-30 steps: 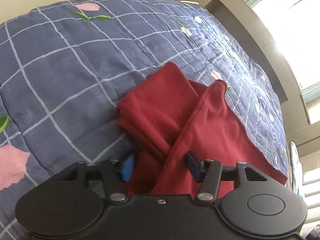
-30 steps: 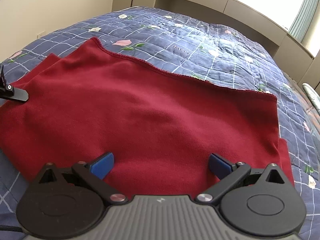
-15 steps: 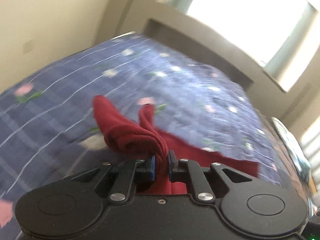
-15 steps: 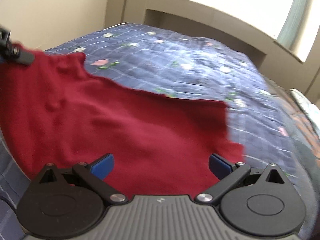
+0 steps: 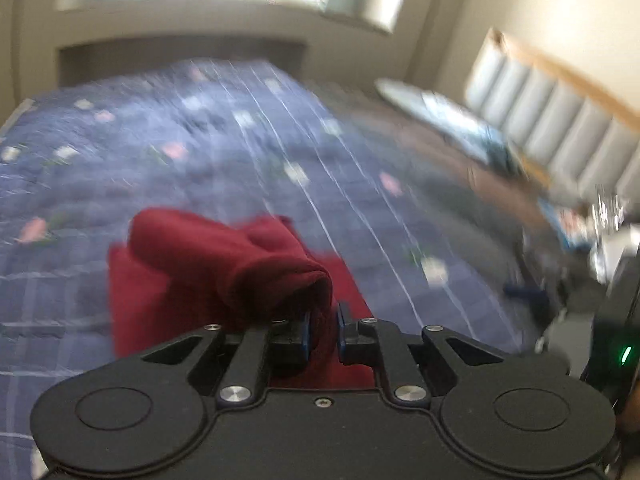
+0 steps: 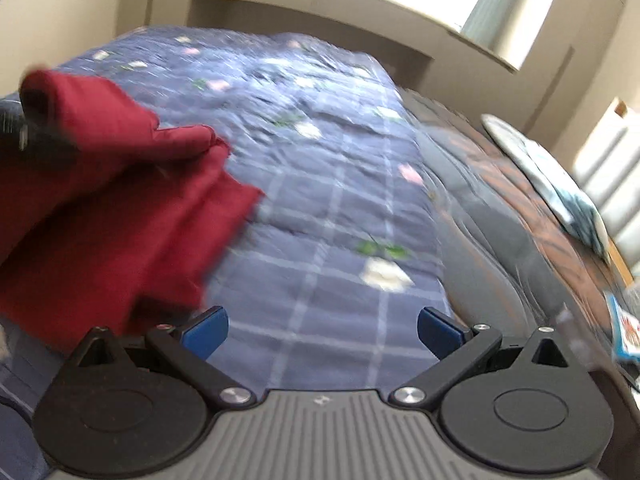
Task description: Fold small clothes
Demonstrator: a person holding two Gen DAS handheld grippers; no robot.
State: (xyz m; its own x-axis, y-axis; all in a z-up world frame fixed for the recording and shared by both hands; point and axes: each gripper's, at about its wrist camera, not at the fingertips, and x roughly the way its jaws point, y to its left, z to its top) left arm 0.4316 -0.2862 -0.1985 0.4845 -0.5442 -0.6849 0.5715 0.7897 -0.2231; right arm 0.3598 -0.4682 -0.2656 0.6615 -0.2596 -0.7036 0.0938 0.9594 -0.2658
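Note:
A dark red garment (image 5: pixel 224 264) lies bunched on the blue checked quilt (image 5: pixel 240 152). My left gripper (image 5: pixel 322 330) is shut on a fold of the red garment and holds it lifted above the quilt. In the right wrist view the red garment (image 6: pixel 112 200) hangs at the left, with the left gripper's dark tip (image 6: pixel 36 136) blurred at its upper left corner. My right gripper (image 6: pixel 322 330) is open and empty over bare quilt (image 6: pixel 320 208), just right of the garment's edge.
A padded headboard (image 5: pixel 560 128) and a pale pillow (image 5: pixel 440 116) stand at the right end of the bed. A brown blanket (image 6: pixel 520 200) covers the bed's right side. A window ledge (image 6: pixel 360 8) runs behind the bed. Both views are motion blurred.
My left gripper closed on the red garment, lifted it and swung it right. The garment has been pulled left out from under my right gripper, which now sits over bare quilt.

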